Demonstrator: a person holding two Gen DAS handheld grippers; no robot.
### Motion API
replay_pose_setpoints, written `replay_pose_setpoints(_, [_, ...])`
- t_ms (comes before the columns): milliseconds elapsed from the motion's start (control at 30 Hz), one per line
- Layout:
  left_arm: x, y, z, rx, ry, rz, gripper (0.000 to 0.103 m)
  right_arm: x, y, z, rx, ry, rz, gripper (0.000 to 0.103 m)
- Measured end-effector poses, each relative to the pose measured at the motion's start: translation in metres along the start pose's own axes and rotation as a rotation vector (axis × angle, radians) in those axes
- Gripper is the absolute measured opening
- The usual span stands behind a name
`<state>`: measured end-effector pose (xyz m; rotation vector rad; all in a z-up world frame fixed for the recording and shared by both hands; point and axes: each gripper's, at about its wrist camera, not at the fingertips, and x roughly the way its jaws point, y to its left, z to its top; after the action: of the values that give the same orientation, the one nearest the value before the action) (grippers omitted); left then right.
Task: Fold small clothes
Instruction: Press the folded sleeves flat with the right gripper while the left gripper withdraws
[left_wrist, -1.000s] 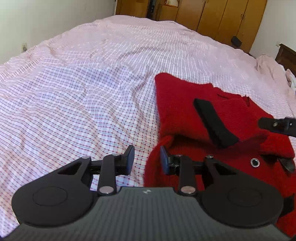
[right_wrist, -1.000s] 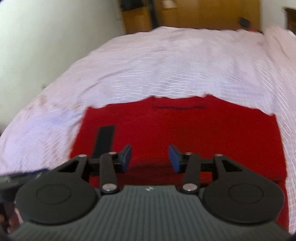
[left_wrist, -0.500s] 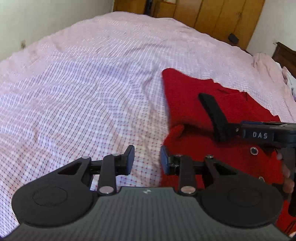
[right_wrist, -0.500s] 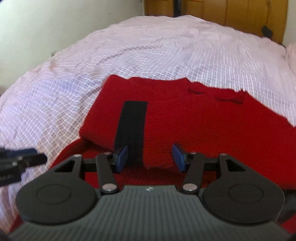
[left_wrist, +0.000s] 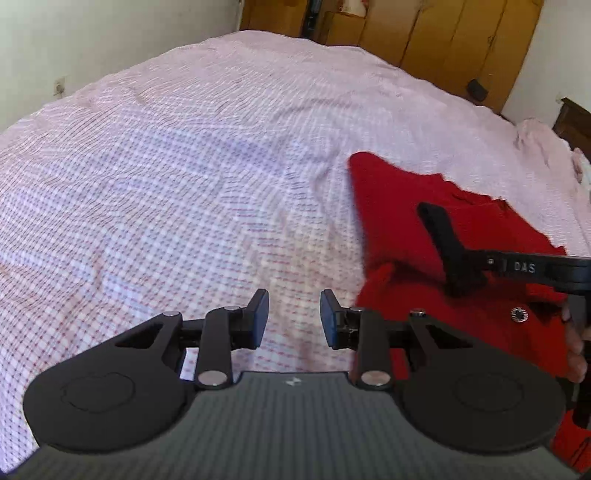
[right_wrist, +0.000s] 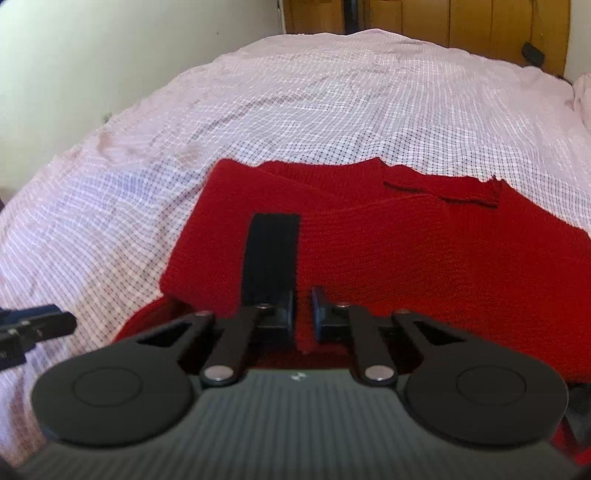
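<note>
Plainly the right gripper (right_wrist: 303, 314) has just been closing and now pinches the near edge of the folded red garment (right_wrist: 424, 254) that lies on the checked bedsheet (right_wrist: 332, 110), beside its black strap (right_wrist: 271, 251). Its bite looks shallow and may catch only the top layer, so a lift could let the cloth slip or peel the fold open. Meanwhile the left gripper (left_wrist: 294, 317) hangs narrowly parted and empty over bare sheet, steadying nothing if the knit drags.
</note>
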<state>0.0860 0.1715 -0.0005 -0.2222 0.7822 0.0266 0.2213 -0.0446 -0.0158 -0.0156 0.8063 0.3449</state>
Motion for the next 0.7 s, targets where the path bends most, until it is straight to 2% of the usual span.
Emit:
replay_pose_setpoints(267, [0.003, -0.036, 0.012, 0.062, -0.024, -0.056, 0.035, -0.043, -0.033, 0.012, 0.095, -0.137, 0.003, 0.004])
replay_pose_setpoints(367, [0.006, -0.049, 0.012, 0.083, -0.025, -0.069, 0.035, -0.05, -0.03, 0.012, 0.028, -0.101, 0.047, 0.006])
replay_pose_setpoints(433, [0.009, -0.054, 0.011, 0.087, -0.018, -0.073, 0.035, -0.047, -0.021, 0.006, -0.028, -0.064, 0.03, 0.008])
replay_pose_setpoints(467, [0.009, -0.055, 0.011, 0.089, -0.015, -0.076, 0.035, -0.045, -0.016, 0.004, -0.049, -0.052, 0.021, 0.011])
replay_pose_setpoints(533, [0.009, -0.057, 0.009, 0.094, -0.01, -0.074, 0.035, -0.041, -0.008, -0.002, -0.076, -0.038, 0.023, 0.025])
replay_pose_setpoints(567, [0.009, -0.056, 0.007, 0.096, -0.009, -0.068, 0.035, -0.039, -0.005, -0.004, -0.085, -0.036, 0.036, 0.042])
replay_pose_setpoints(600, [0.009, -0.055, 0.006, 0.098, -0.008, -0.062, 0.035, -0.039, -0.003, -0.007, -0.095, -0.039, 0.044, 0.052])
replay_pose_setpoints(700, [0.008, -0.047, 0.003, 0.09, 0.0, -0.046, 0.035, -0.037, 0.007, -0.013, -0.158, -0.037, 0.046, 0.053])
